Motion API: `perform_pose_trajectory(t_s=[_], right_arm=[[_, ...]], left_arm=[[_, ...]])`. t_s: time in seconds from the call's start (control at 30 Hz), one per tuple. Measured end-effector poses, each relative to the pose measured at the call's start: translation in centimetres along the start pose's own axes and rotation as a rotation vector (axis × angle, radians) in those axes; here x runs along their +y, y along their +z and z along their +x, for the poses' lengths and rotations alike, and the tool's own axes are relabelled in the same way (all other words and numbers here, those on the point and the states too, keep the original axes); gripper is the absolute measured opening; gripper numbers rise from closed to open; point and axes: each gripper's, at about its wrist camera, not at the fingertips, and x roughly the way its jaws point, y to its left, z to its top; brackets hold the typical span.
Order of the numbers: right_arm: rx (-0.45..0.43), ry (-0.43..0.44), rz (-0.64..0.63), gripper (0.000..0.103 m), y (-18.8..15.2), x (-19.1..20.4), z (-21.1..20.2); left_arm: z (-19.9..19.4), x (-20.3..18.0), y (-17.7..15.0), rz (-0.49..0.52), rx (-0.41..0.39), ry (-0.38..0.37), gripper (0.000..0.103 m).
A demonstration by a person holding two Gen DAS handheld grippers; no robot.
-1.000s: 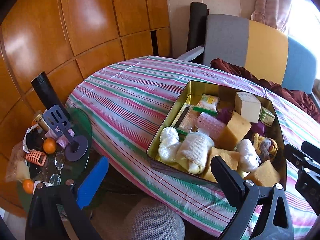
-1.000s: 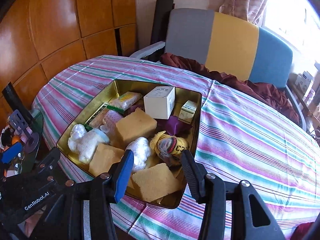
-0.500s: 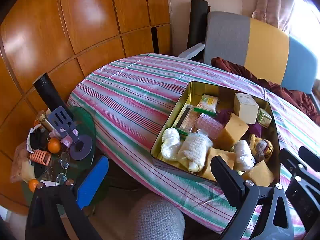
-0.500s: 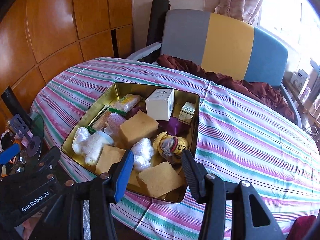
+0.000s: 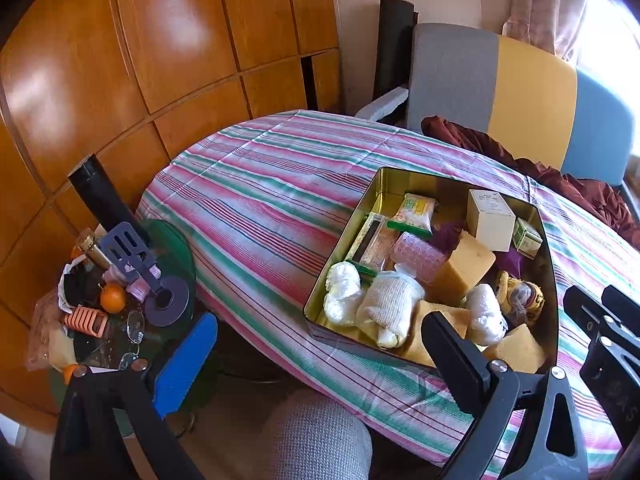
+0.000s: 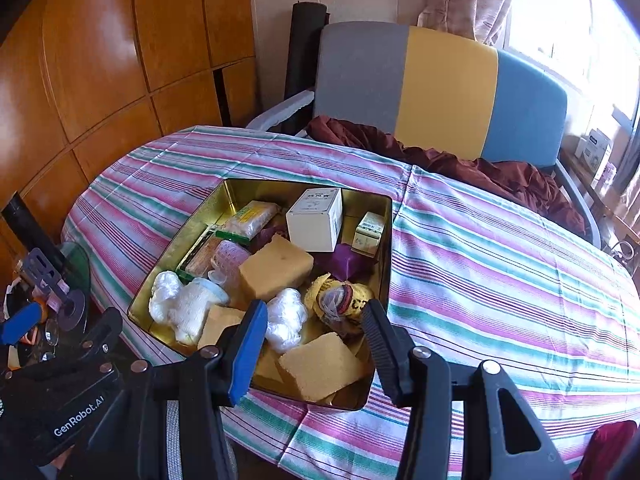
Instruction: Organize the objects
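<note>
A gold tin (image 6: 384, 216) lies on the striped tablecloth (image 6: 500, 272), full of loose items. Among them are a white box (image 6: 316, 220), a small green-and-white box (image 6: 370, 234), yellow sponges (image 6: 276, 268), white wrapped bundles (image 6: 286, 318), a yellow knitted toy (image 6: 340, 300) and a pink roller (image 6: 230, 256). My right gripper (image 6: 316, 344) hovers open over the tin's near edge, holding nothing. My left gripper (image 5: 320, 356) stands wide open and empty, off the table's near-left edge beside the tin (image 5: 342, 240). The right gripper (image 5: 600, 340) shows at the right edge of the left wrist view.
A low green glass side table (image 5: 176, 248) at the left carries an orange (image 5: 112, 298), spectacles, a grey stand and a black tube. Behind the table stands a grey, yellow and blue chair (image 6: 444, 92) with a maroon cloth (image 6: 460, 160). A grey cushion (image 5: 316, 440) lies below.
Both views have shifted only slightly. The tin sits a little lower in the right wrist view. Neither gripper's opening has changed, and nothing in the tin has moved.
</note>
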Motion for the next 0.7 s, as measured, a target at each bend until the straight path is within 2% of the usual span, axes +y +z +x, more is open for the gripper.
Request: perform_pose_trajectory(t_s=[0.7], right_arm=[[0.006, 0.009, 0.024, 0.051, 0.07, -0.35, 0.07]], left_arm=[[0.47, -0.48, -0.08, 0.005, 0.046, -0.05, 0.103]])
